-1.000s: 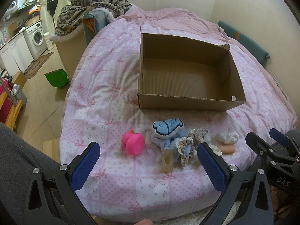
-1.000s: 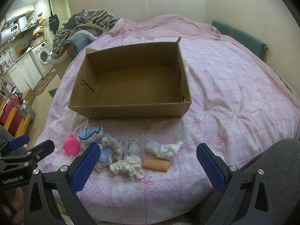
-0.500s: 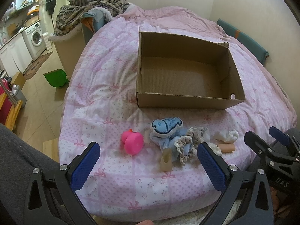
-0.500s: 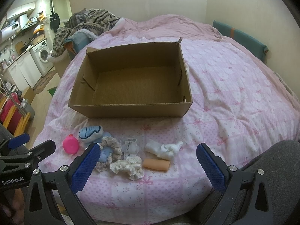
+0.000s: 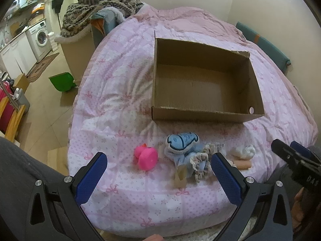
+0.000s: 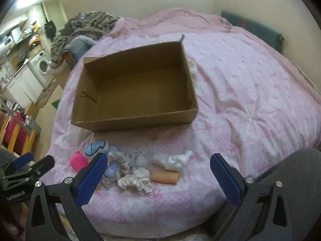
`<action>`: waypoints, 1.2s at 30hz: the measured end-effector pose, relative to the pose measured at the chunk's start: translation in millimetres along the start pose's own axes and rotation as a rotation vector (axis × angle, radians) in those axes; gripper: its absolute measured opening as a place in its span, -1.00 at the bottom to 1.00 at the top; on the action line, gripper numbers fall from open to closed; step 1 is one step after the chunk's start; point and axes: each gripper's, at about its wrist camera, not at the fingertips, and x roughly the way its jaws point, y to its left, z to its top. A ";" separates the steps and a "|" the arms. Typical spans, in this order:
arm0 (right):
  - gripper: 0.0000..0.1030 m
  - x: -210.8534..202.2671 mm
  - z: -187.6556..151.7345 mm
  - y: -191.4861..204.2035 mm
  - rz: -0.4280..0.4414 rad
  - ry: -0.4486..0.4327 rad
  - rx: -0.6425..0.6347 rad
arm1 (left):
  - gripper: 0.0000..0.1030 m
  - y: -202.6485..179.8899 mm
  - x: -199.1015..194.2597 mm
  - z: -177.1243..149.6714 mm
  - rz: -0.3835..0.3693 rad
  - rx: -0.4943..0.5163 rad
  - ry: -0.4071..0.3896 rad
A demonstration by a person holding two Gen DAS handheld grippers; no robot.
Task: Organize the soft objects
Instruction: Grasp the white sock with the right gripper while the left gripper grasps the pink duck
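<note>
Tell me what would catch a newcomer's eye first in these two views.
The large open brown cardboard box sits empty in the middle of the pink patterned quilt. Near the bed's front edge lies a cluster of small soft things, with the bright pink rubber duck at its left end and a blue plush toy beside it. Both tools hover open, holding nothing.

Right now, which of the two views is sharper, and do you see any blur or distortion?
Left wrist view: sharp; the cardboard box has crisp edges and the pink toy is clear. Right wrist view: softer, with slight blur on the same box and the small soft objects. Both: strong fisheye bending with dark corners; the bed curves round.
</note>
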 end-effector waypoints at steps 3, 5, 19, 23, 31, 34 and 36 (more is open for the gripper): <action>1.00 -2.4 10.3 -11.1 0.018 -0.001 0.034 | 1.00 2.7 -0.8 8.4 0.001 -0.005 0.003; 1.00 -2.9 19.6 -16.8 0.029 0.002 0.039 | 1.00 3.6 0.5 12.9 0.004 -0.006 0.010; 0.80 59.8 51.8 -76.6 0.108 0.257 0.166 | 1.00 26.8 52.4 54.4 0.077 0.019 0.180; 0.74 88.9 39.6 -78.5 0.104 0.350 0.190 | 1.00 39.7 70.0 47.6 0.085 -0.028 0.224; 0.68 125.2 22.5 -45.0 0.116 0.468 0.098 | 0.99 44.4 85.8 38.6 0.099 -0.042 0.250; 0.68 134.3 16.0 -33.4 0.100 0.501 0.061 | 0.99 43.8 87.7 37.5 0.105 -0.040 0.250; 0.65 141.1 13.0 -29.9 0.074 0.508 0.030 | 0.99 43.4 88.9 36.6 0.102 -0.042 0.254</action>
